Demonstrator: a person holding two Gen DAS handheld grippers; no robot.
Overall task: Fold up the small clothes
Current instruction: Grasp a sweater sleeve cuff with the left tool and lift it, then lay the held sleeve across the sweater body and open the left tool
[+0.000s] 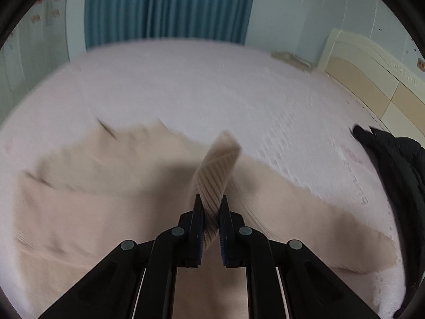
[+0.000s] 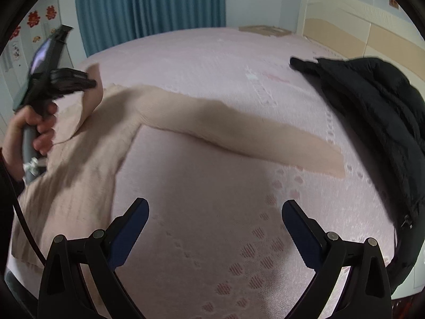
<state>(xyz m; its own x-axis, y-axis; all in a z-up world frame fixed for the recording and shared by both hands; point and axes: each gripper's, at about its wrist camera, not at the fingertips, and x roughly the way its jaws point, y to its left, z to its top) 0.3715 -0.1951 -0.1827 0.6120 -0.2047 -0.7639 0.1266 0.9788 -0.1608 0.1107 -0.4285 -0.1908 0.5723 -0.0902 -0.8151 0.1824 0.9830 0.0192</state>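
You are early in the fold: your left gripper [image 1: 211,207] pinches the ribbed cuff [image 1: 217,164] of the beige sweater [image 2: 79,164] on the pink bed [image 2: 212,79], one sleeve [image 2: 239,130] lies flat and unfolded, and your right gripper [image 2: 215,228] hangs spread, empty. The knit looks soft and limp.

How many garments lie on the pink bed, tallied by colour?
Beige ribbed knit sweater, one sleeve clamped in the left gripper: 1
Black padded jacket: 1
Total: 2
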